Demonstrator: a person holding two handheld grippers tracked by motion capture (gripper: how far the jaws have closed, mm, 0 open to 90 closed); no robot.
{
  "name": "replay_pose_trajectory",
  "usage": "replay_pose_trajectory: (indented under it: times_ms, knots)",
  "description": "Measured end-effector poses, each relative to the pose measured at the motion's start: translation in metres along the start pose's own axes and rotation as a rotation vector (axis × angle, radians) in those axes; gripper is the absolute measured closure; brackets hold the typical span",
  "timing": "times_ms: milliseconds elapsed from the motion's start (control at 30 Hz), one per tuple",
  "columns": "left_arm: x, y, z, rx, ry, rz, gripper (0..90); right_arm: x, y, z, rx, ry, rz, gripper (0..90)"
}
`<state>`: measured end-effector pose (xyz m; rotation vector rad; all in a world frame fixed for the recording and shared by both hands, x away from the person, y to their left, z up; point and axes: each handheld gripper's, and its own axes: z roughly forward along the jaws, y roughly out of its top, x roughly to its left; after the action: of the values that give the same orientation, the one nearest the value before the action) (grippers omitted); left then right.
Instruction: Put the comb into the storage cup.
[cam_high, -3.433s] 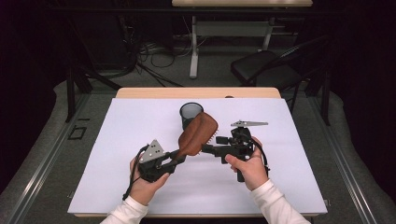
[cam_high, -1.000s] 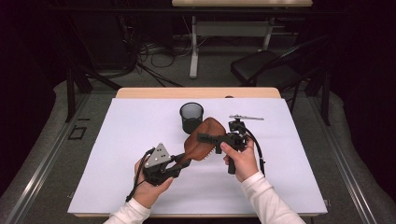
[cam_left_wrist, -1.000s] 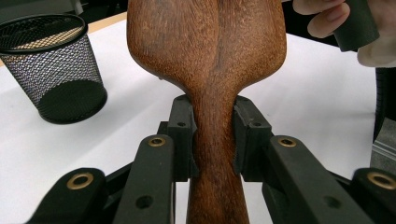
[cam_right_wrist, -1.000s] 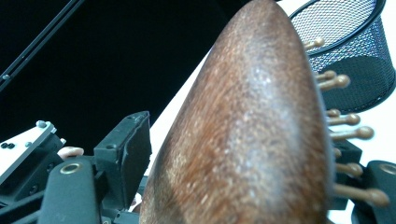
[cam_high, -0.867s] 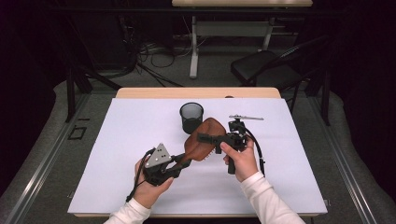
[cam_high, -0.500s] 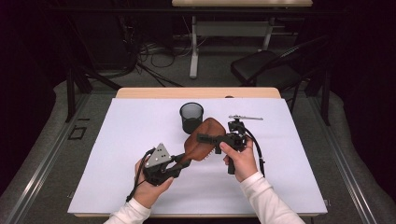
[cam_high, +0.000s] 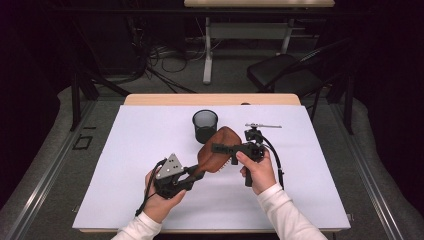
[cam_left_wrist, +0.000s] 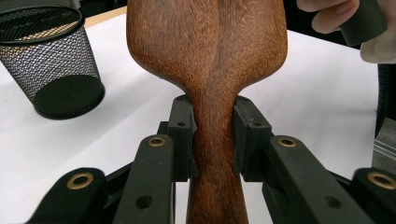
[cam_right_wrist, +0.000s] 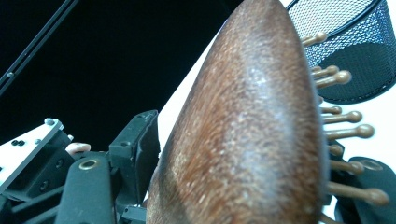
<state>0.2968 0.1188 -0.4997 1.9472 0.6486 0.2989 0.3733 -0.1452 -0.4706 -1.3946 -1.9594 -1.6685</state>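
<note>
A brown wooden hairbrush (cam_high: 222, 137) hangs slanted above the white table, head up and to the right. My left gripper (cam_high: 197, 172) is shut on its narrow handle; in the left gripper view both pads (cam_left_wrist: 181, 135) press the neck of the hairbrush (cam_left_wrist: 205, 42). My right gripper (cam_high: 216, 148) reaches in from the right across the head. Its jaws have just been closing with the head of the hairbrush (cam_right_wrist: 247, 130) between them, one jaw at the wooden back and the other by the bristles. I see no firm press by the right gripper (cam_right_wrist: 252, 163).
A black mesh cup (cam_high: 205, 125) stands upright just behind the brush, close to its head. A thin grey bar (cam_high: 262, 125) shows behind the right hand. The white table sheet (cam_high: 125, 150) extends left and right of the hands, with dark floor and a chair beyond.
Since the oldest frame the right gripper has come in from the right onto the brush head, and the brush has sunk a little. Over the last second nothing visibly shifts.
</note>
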Motion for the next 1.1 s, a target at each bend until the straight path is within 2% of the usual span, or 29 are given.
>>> replay_pose_trajectory:
  times_ms: [267, 433, 833, 1100]
  knots:
    - [0.0006, -0.0001, 0.0004, 0.004, -0.001, 0.003, 71.7, -0.0005, 0.0004, -0.0012, 0.008, -0.002, 0.002, 35.7]
    - [0.0009, -0.0005, 0.0007, 0.004, 0.002, 0.005, 71.8, -0.0019, 0.0009, -0.0015, 0.008, 0.019, 0.021, 38.3]
    - [0.0015, -0.0022, 0.0033, 0.019, -0.004, -0.006, 71.8, -0.0043, 0.0, -0.0006, 0.006, 0.02, 0.04, 39.8]
    - [0.0025, -0.003, 0.0049, 0.027, -0.01, 0.0, 71.9, -0.0068, -0.0004, -0.001, 0.012, 0.029, 0.052, 40.9]
